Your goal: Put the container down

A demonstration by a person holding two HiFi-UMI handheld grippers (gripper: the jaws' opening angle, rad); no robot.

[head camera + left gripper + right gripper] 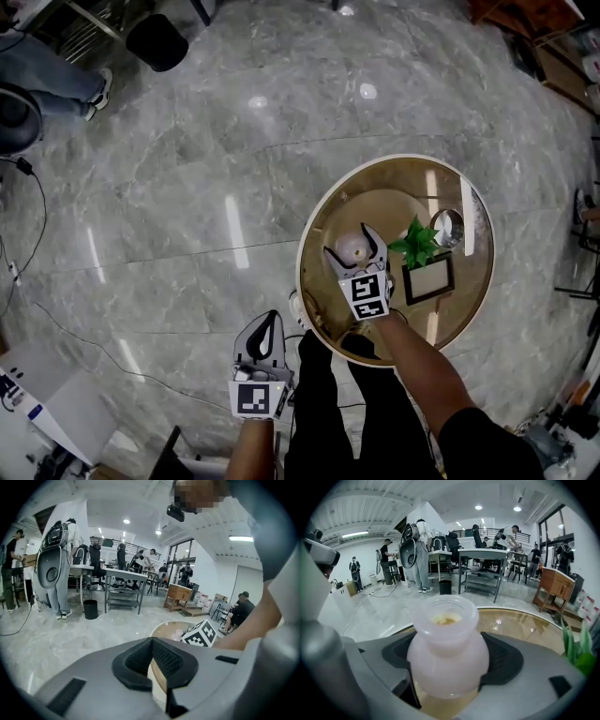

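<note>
1. While the right gripper [356, 249] hangs over the left part of the round tabletop [394, 192], its jaws stand wide and clamp the container [447, 651] by its bulbous body, one pad on each side.
2. The container is a frosted, pale pinkish jar with an open, flared mouth. It sits upright in the grip, and something yellowish shows inside its neck.
3. In the right gripper view, golden tabletop shows under the container's base, so it seems to sit just above the surface. No view shows whether it touches.
4. The left gripper [264, 324] is off the tabletop's edge, over the marble floor [187, 187] beside the person's legs. Its jaws are closed tip to tip with nothing between them, and it seems to have no part in this step.
5. The step in hand looks like the lowering: the container is over a bare spot and is not yet released.
6. The next move calls for setting the base flat on the bare tabletop, clear of the potted plant [419, 242] to its right. The jaws would then open evenly and draw back without nudging the rounded body, which could rock or tip.
</note>
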